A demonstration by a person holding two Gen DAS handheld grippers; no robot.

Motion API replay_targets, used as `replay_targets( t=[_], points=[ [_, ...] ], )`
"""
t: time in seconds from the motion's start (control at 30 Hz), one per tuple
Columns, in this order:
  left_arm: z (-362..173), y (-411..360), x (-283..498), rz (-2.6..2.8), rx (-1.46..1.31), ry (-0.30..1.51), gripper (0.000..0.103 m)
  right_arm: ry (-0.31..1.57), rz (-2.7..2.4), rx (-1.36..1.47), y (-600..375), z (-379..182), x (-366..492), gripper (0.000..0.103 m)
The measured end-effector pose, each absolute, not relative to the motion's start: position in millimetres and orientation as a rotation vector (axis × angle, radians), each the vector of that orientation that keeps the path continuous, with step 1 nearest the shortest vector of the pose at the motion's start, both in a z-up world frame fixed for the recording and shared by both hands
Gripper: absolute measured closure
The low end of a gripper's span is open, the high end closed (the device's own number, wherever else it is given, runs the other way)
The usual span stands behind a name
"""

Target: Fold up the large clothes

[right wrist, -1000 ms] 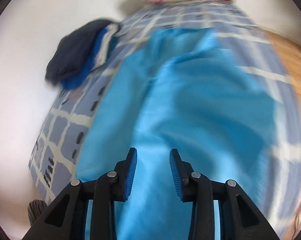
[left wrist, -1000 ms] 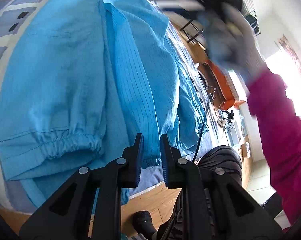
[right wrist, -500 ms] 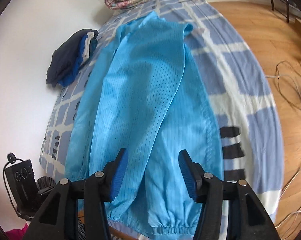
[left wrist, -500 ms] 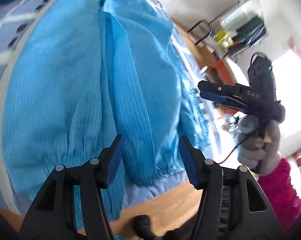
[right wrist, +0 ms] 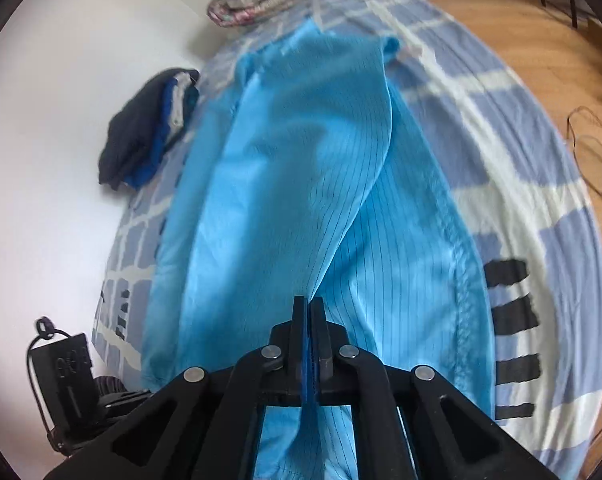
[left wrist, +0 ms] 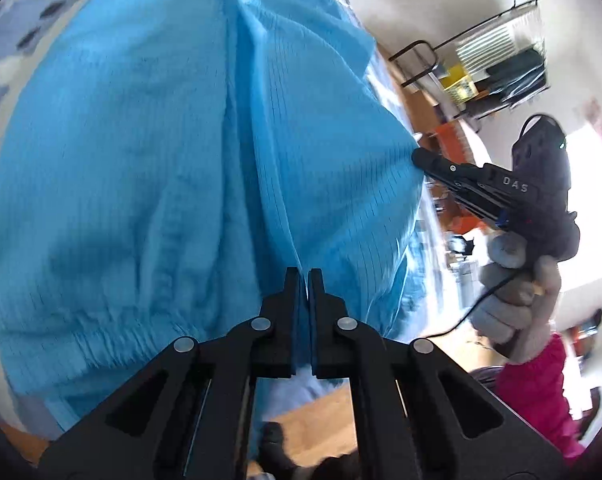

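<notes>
Both claws were clenched on the blue garment (right wrist: 301,168) — left gripper (left wrist: 304,276) and right gripper (right wrist: 309,304) — over the checked bedspread (right wrist: 513,168)

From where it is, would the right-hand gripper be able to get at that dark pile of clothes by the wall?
Probably not as things stand. The right gripper is shut on the blue garment, and the dark pile lies well beyond, across the bed. It would likely have to let go first.

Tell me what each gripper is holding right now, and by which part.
Both grip the blue garment: left gripper pinches a raised fold near its elastic hem; right gripper pinches a fold ridge along its near end.
</notes>
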State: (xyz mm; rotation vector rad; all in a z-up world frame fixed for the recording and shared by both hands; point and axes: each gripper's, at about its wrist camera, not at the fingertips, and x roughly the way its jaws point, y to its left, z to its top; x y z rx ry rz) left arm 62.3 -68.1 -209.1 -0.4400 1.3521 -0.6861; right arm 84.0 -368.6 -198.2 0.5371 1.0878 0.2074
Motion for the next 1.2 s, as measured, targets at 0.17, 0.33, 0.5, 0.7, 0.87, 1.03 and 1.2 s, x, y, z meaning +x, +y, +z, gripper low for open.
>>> replay_targets(
  t=[0.17, 0.33, 0.5, 0.7, 0.87, 1.03, 1.2],
  points=[
    [-216, -73, 57, -0.676, -0.388, 1.363, 0.101, 1.131, 0.110, 0.539, -390, -208, 77, 0.103],
    [-216, -81, 49, -0.714, -0.396, 1.364, 0.101, 1.170, 0.132, 0.562, -403, -219, 72, 0.085],
    [-204, -83, 46, -0.734, -0.406, 1.344, 0.101, 1.205, 0.188, 0.605, -409, -233, 58, 0.064],
    [-191, -87, 46, -0.743, -0.402, 1.323, 0.101, 1.207, 0.165, 0.492, -397, -219, 43, 0.103],
    [-181, -89, 39, -0.742, -0.348, 1.283, 0.101, 1.237, 0.042, 0.442, -418, -218, 24, 0.103],
    [-173, -104, 34, -0.758, -0.305, 1.260, 0.101, 1.300, 0.052, 0.468, -419, -243, 25, 0.098],
    [-162, -126, 23, -0.786, -0.240, 1.237, 0.101, 1.227, 0.042, 0.418, -420, -220, 23, 0.070]
  ],
)
